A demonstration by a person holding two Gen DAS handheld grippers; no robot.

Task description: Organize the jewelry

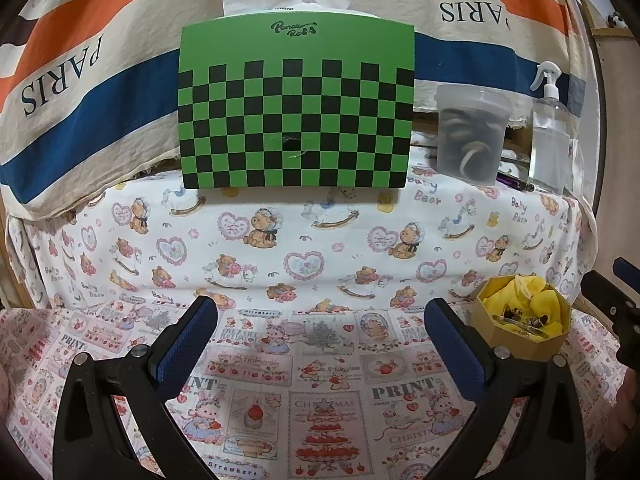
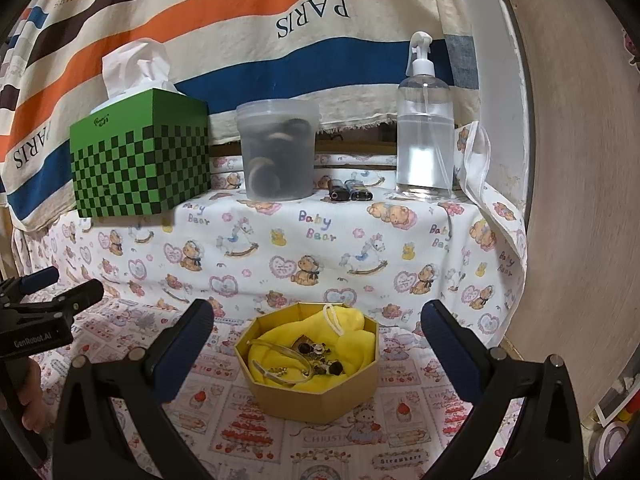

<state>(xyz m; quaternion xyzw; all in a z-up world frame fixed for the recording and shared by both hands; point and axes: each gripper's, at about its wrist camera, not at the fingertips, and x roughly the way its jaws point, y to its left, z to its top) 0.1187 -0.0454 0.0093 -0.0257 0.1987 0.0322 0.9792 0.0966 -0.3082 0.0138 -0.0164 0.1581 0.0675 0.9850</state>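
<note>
An octagonal tan box (image 2: pixel 320 402) lined with yellow cloth (image 2: pixel 352 330) sits on the printed tablecloth. Small dark and metal jewelry pieces (image 2: pixel 320 354) and a clear strap lie inside it. My right gripper (image 2: pixel 318 316) is open and empty, its fingers on either side of the box, a little in front of it. In the left wrist view the box (image 1: pixel 520 342) is at the lower right. My left gripper (image 1: pixel 320 312) is open and empty over bare cloth, left of the box. It also shows in the right wrist view (image 2: pixel 56 292) at the left edge.
On the raised shelf behind stand a green checkered tissue box (image 2: pixel 142 160), a lidded translucent tub (image 2: pixel 278 150), two lighters (image 2: pixel 351 191) and a clear spray bottle (image 2: pixel 424 128). A striped "PARIS" cloth hangs behind. A wall (image 2: pixel 580 200) is on the right.
</note>
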